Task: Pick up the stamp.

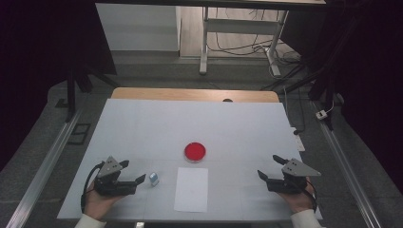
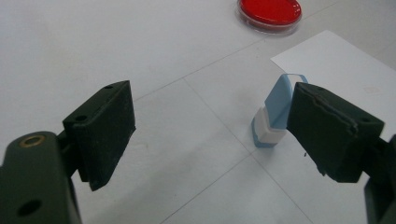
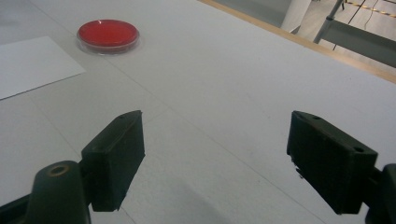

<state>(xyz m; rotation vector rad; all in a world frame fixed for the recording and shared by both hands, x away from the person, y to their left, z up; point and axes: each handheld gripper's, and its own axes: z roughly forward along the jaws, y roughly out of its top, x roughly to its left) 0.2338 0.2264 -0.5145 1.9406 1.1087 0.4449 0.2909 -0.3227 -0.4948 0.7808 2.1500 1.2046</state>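
The small pale-blue and white plastic clip-like piece (image 2: pixel 273 116) stands upright on the white table cover (image 1: pixel 142 128), just left of the white paper sheet (image 1: pixel 191 189); it may be a capped stamp, the view being too coarse to tell; the left gripper (image 1: pixel 133 172) should shift right to centre it, then close gently on its flat sides; its jaws gape wide, the piece just beyond the right-hand one; the right gripper (image 1: pixel 270 167) idles wide and empty, well apart.

Red dish (image 1: pixel 195 151), white paper (image 1: pixel 191 189), blue-white block (image 1: pixel 154 178).
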